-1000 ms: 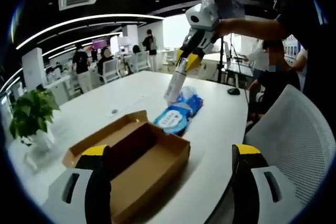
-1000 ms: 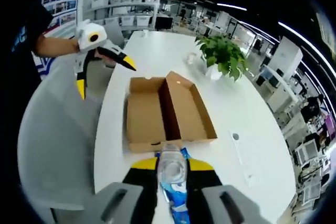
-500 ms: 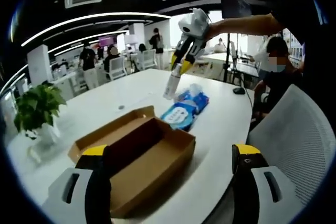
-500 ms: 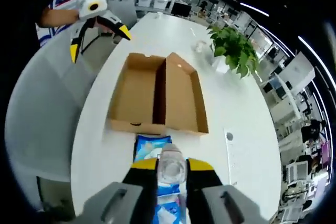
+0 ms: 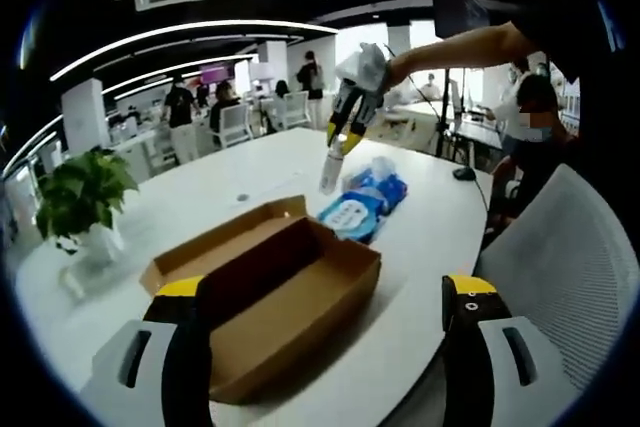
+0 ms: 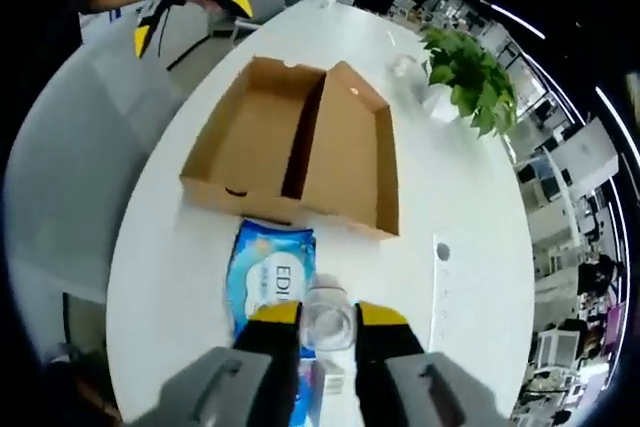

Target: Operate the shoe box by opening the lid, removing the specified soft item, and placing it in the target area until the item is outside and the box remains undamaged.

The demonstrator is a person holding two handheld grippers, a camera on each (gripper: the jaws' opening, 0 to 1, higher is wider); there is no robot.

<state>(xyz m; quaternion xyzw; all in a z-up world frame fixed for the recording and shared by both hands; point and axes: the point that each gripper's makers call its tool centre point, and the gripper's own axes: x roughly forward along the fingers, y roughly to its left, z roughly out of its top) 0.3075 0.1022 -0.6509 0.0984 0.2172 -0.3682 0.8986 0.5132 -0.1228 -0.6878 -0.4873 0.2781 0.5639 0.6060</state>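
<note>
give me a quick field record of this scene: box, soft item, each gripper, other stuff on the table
box: cardboard shoe box, lid open and laid flat beside the base, nothing visible inside
soft item: blue wipes pack, out of the box, lying on the white table beside it
right gripper: right gripper raised above the pack, shut on a small clear bottle
left gripper: left gripper open, holding nothing, near the box's end
other: potted plant on the far side of the box
box condition: no visible damage
</note>
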